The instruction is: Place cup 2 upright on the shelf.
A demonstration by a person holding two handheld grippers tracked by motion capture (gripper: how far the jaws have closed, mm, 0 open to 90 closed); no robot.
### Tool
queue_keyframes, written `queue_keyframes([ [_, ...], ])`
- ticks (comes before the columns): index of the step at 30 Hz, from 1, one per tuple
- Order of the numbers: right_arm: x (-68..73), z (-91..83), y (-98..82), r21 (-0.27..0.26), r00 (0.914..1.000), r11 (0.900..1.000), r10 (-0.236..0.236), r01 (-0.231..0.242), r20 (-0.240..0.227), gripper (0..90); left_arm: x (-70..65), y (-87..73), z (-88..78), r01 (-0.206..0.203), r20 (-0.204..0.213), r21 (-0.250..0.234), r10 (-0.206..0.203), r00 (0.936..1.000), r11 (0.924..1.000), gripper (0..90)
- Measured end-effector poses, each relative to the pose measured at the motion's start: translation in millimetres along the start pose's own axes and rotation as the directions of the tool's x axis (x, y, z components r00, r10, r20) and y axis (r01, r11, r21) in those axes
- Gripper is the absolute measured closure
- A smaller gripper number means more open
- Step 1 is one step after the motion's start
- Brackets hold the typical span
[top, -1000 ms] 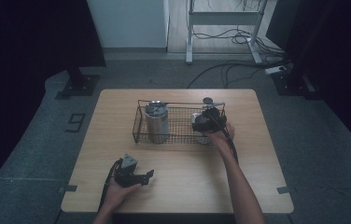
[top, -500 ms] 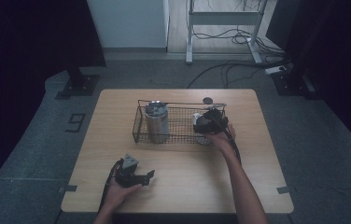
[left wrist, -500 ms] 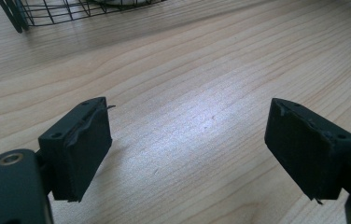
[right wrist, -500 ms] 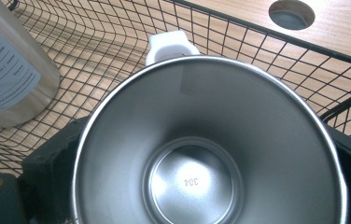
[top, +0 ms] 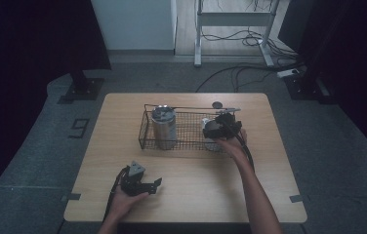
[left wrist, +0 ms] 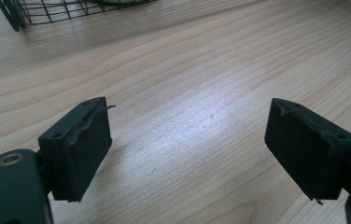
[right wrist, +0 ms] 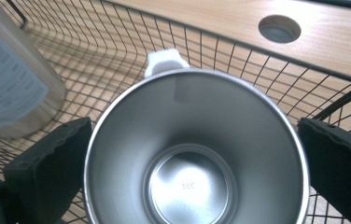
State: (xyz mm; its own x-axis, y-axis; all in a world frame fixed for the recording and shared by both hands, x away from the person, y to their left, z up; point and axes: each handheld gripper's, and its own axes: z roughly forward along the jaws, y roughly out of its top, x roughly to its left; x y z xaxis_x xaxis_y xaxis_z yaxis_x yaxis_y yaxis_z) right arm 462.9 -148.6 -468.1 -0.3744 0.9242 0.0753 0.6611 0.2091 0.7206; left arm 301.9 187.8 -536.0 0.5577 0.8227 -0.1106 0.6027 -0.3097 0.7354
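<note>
The steel cup [right wrist: 192, 186] stands inside the wire basket [right wrist: 117, 42], at its right end, with the mouth up. The right gripper view looks straight into it: a smooth, shiny round inside, a flat bottom with small stamped signs, and a white plastic handle [right wrist: 166, 60] on the far side of the rim. The right gripper [top: 215, 129] has the cup between its two black pads. Its jaws have just been opening and now stand wide, so they do not clamp the cup. The same view shows a label on the metal canister [right wrist: 10, 79] at the other end of the basket, and a round hole [right wrist: 279, 29] in the table top behind. From the high view the cup [top: 206, 123] is mostly covered by the gripper and the hand.

The left gripper [left wrist: 187, 144] lies well apart, near the front edge of the table [top: 196, 180]. Its own view shows the jaws open with only bare wood between them, the foam pads rough at the edges, and a corner of the basket [left wrist: 47, 11] far off.

The table is pale wood with a fine grain. Around it are a grey floor with a mark "9" [top: 79, 127], loose cables [top: 240, 73] and dark curtains [top: 35, 39].
</note>
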Motion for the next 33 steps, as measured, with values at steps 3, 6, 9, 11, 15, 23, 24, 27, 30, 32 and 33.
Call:
queue_keyframes([
  [3,0.4,-4.4,0.3,-0.035,0.9999,0.999,-0.014,0.014,0.005,0.0,1.2,0.3,-1.2,0.003,-0.002,-0.005,-0.003,1.0000,1.0000,14.9],
  [6,1.7,-11.4,2.2,-0.096,0.9999,0.995,-0.008,0.007,-0.007,0.0,1.9,0.2,-1.4,0.004,-0.004,-0.003,-0.004,1.0000,1.0000,14.8],
  [9,2.0,-14.8,3.4,-0.109,0.9999,0.994,-0.011,0.010,-0.010,0.1,1.6,0.2,-1.4,0.003,-0.004,-0.004,-0.003,1.0000,1.0000,14.8],
  [11,2.5,-17.7,3.7,-0.120,0.9999,0.993,-0.009,0.007,-0.012,0.4,1.8,0.2,-1.6,0.004,-0.004,-0.005,-0.004,1.0000,1.0000,14.8],
  [15,2.3,-23.6,3.1,-0.137,0.9999,0.991,-0.009,0.007,-0.014,0.9,3.0,0.3,-2.4,0.007,-0.006,-0.006,-0.007,1.0000,1.0000,14.8],
  [23,-1.7,-34.4,-2.7,-0.162,0.9994,0.987,-0.009,0.003,-0.034,4.1,7.5,0.6,-5.2,0.021,-0.013,-0.016,-0.021,0.9997,0.9997,14.8],
  [24,-2.3,-36.2,-3.9,-0.167,0.9993,0.986,-0.012,0.006,-0.037,4.6,7.6,0.5,-5.2,0.021,-0.015,-0.017,-0.021,0.9997,0.9996,14.8],
  [27,-3.8,-41.3,-7.5,-0.178,0.9992,0.984,-0.012,0.005,-0.039,4.9,7.9,0.6,-5.4,0.021,-0.014,-0.016,-0.021,0.9997,0.9996,14.8],
  [30,-5.5,-46.7,-12.2,-0.190,0.9990,0.982,-0.012,0.003,-0.043,5.6,8.2,0.5,-5.5,0.022,-0.016,-0.016,-0.022,0.9996,0.9996,14.8],
  [32,-5.5,-49.7,-15.7,-0.187,0.9989,0.982,-0.025,0.018,-0.040,6.0,8.3,0.4,-5.2,0.024,-0.016,-0.016,-0.025,0.9996,0.9996,14.8],
  [33,-5.3,-51.2,-18.0,-0.192,0.9989,0.981,-0.032,0.025,-0.035,6.5,8.2,0.3,-4.9,0.024,-0.018,-0.016,-0.024,0.9995,0.9996,14.8],
])
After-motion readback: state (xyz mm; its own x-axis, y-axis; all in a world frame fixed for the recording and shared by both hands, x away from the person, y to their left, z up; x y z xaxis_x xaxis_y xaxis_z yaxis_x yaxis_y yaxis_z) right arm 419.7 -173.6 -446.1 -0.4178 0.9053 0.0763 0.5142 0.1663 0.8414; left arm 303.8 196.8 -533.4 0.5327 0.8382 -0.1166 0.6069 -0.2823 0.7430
